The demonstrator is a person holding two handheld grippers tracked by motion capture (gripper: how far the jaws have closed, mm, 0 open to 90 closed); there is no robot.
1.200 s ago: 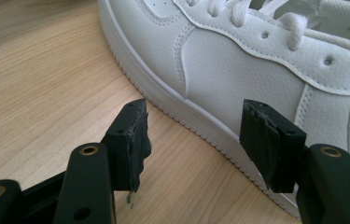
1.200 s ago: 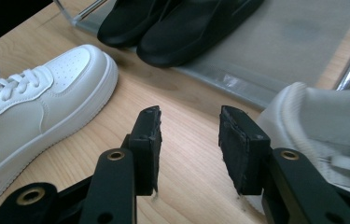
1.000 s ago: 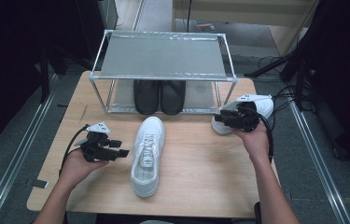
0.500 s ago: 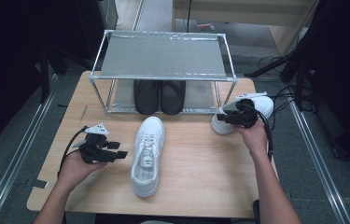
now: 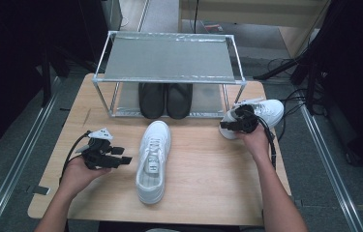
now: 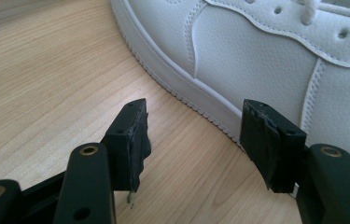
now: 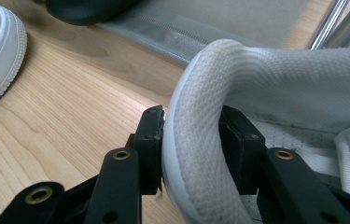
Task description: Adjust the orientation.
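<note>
- Right gripper view: the right gripper (image 7: 189, 154) has its jaws on either side of the padded heel collar of a white sneaker (image 7: 275, 84), one pad outside and one inside the shoe. They have just been closing, and both pads now press the collar.
- High view puts that gripper (image 5: 228, 124) at the right of the frame, at the heel of the same sneaker (image 5: 266, 109), which lies on the wooden table (image 5: 208, 169) just right of the rack's front leg.
- Left gripper view: the left gripper (image 6: 193, 133) stands released, nothing between its jaws, with one pad just beside the sole edge of the second white sneaker (image 6: 256, 60).
- High view shows this gripper (image 5: 121, 160) at lower left, level over the table, and the second sneaker (image 5: 153, 161) in the middle, toe toward the rack.
- Behind stands a metal shoe rack (image 5: 169, 58), with a pair of black shoes (image 5: 165, 99) on its lower shelf.
</note>
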